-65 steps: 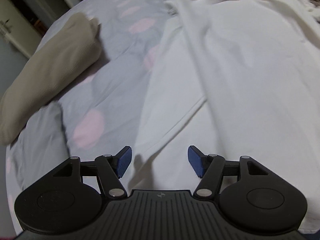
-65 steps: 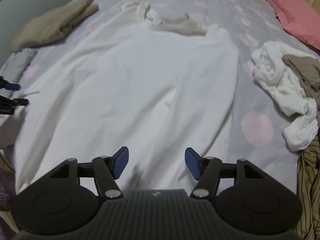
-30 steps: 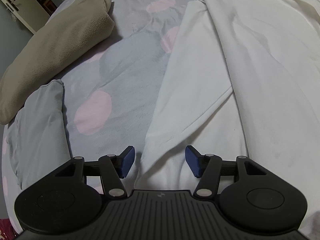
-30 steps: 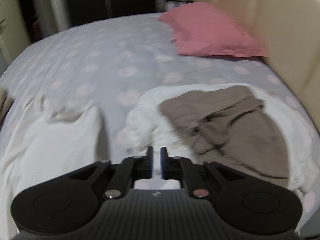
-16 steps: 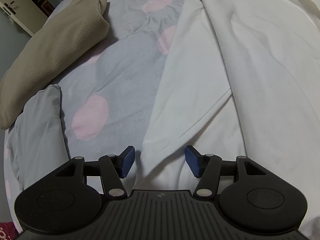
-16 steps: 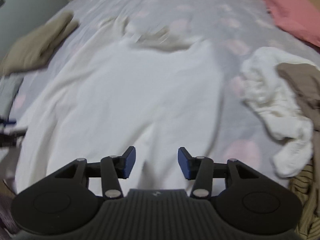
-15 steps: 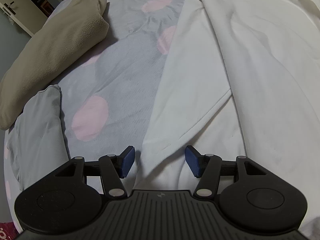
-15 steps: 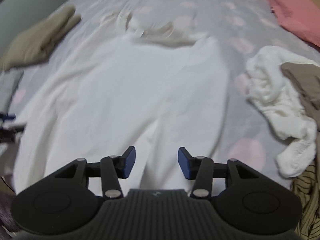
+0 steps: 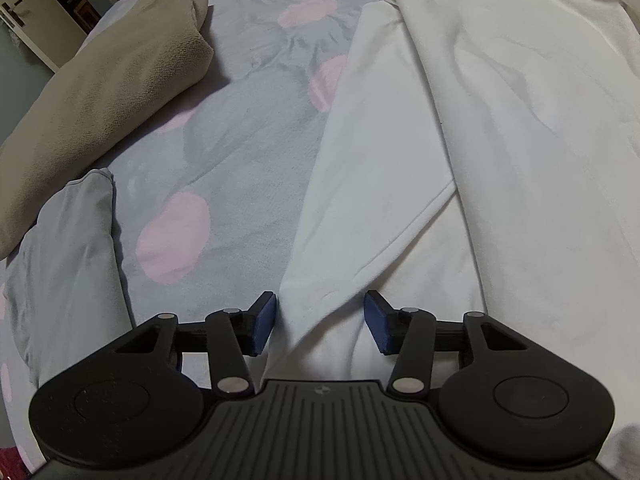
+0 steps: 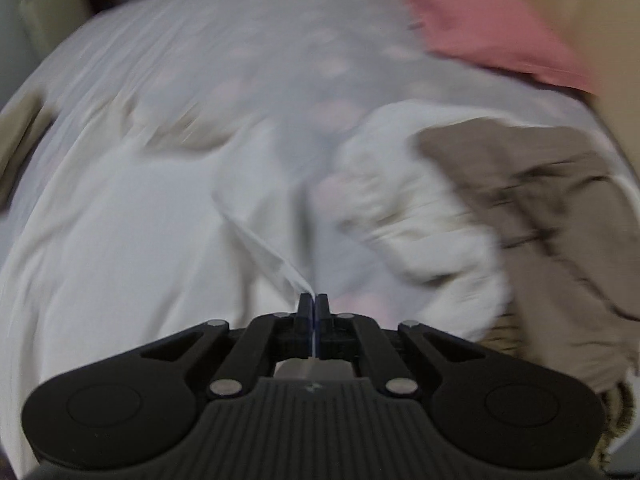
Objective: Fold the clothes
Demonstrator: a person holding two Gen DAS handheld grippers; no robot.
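White shirt (image 9: 500,128) spread flat on the bed (image 9: 248,152), long way running from the near hem up to the collar at the far end. Sleeve (image 9: 372,168) folded in along the left side, cuff end pointing back down toward the left gripper (image 9: 320,322). Left gripper wide apart, holding nothing, sitting low right at the near left edge of the shirt, with the white cloth edge lying between the two blue pads (image 9: 262,320). So the nearer one for that left edge: just a squeeze needed, probably. Right gripper (image 10: 313,304) pinched tight on a thin white edge of the shirt (image 10: 120,240), the cloth pulled up into a tight ridge running away to the upper left. Picture on that side very smeary, so the exact spot of the pinch on the shirt cannot be told. Looks like a fold across the shirt, from right to left, with the held edge needing to travel over the body toward the left side. Crumpled white cloth (image 10: 404,216) and a brown garment (image 10: 552,216) heaped off to the right, close enough to snag maybe. Folded tan towel (image 9: 100,92) and a grey piece (image 9: 64,260) lying off to the left of the shirt, apart from it. Pink pillow (image 10: 480,24) far at the head of the bed.
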